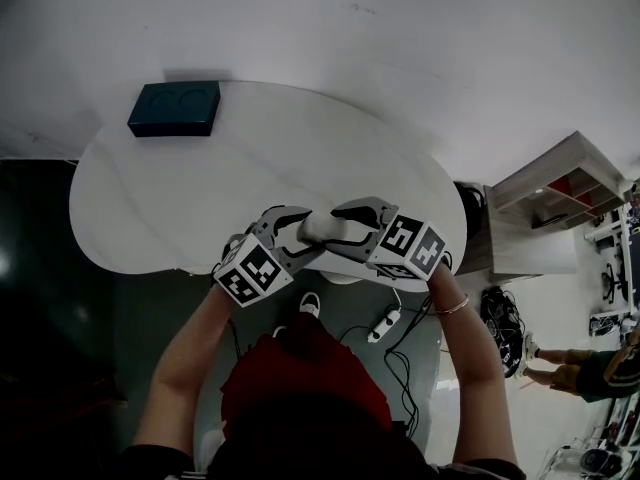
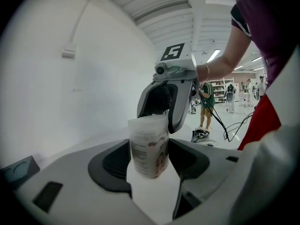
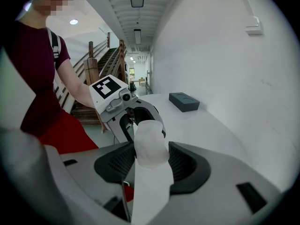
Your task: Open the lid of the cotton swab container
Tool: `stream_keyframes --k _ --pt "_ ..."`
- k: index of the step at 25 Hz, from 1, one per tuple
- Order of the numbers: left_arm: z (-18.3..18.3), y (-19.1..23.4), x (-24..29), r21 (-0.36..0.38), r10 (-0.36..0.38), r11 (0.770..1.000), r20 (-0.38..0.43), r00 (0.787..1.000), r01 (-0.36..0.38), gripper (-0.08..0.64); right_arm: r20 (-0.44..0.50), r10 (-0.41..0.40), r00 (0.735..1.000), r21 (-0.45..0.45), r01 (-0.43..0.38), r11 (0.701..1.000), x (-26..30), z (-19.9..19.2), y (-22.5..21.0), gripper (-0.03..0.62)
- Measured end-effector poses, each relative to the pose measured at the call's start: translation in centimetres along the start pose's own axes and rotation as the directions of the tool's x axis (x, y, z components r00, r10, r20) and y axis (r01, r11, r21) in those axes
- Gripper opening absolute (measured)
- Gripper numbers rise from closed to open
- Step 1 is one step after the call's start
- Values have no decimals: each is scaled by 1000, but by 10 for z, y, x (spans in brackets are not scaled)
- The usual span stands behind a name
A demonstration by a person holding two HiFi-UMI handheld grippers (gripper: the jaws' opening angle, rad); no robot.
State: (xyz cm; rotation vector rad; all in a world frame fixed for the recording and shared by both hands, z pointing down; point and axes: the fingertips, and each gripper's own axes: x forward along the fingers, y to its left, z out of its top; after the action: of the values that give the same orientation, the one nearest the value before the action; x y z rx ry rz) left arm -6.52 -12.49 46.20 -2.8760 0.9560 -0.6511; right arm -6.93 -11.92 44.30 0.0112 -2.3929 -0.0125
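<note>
I have the cotton swab container [image 1: 318, 226] caught between both grippers at the near edge of the white table [image 1: 190, 203], right in front of me. My left gripper [image 2: 149, 154] has its jaws closed on the lower body of the container. In the left gripper view the printed label faces the camera and the dark pads press on either side of it. The container stands upright there, with its cloudy lid [image 2: 147, 122] seated on top. My right gripper [image 3: 151, 157] comes in from the opposite side, and its jaws are clamped on the pale, frosted upper part of the same container. In its own view that part fills the gap between the pads. From the head view the two grippers meet nose to nose, with the container as a pale shape between them. I cannot tell whether its base touches the table. A dark box [image 1: 173, 109] lies flat at the far left of the table, well apart from the grippers.
</note>
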Motion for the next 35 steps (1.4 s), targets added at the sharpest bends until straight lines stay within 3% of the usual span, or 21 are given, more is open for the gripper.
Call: stream_keyframes --k 8,17,22,24,26,27,28,31,35 --pt "5 -3 8 42 -5 999 3 1000 4 267 15 43 999 38 -44 998 -9 -4 -1 225" --pt "14 -5 9 -58 -70 995 94 993 75 267 125 90 988 137 -107 985 -20 -1 -7 225" --pt "16 -7 11 -19 -71 997 91 993 73 267 135 130 982 159 -151 976 -22 -7 -7 225" --pt "14 -8 14 20 -60 998 69 996 59 267 166 156 974 193 -187 963 -24 -7 -8 225" --pt "11 -6 16 68 -32 997 42 999 29 257 287 178 941 308 -267 913 -32 6 -11 220" --pt "13 -4 17 56 -25 998 50 998 22 251 343 171 924 346 -293 891 -36 14 -14 215" --pt "16 -3 16 29 -24 999 69 997 22 252 369 159 916 349 -295 889 -40 19 -17 215" --pt "22 0 20 10 -25 1000 83 996 24 252 341 151 928 311 -263 913 -42 19 -20 215" --pt "19 0 28 24 -38 999 59 998 36 252 364 152 919 357 -289 888 -44 13 -26 216"
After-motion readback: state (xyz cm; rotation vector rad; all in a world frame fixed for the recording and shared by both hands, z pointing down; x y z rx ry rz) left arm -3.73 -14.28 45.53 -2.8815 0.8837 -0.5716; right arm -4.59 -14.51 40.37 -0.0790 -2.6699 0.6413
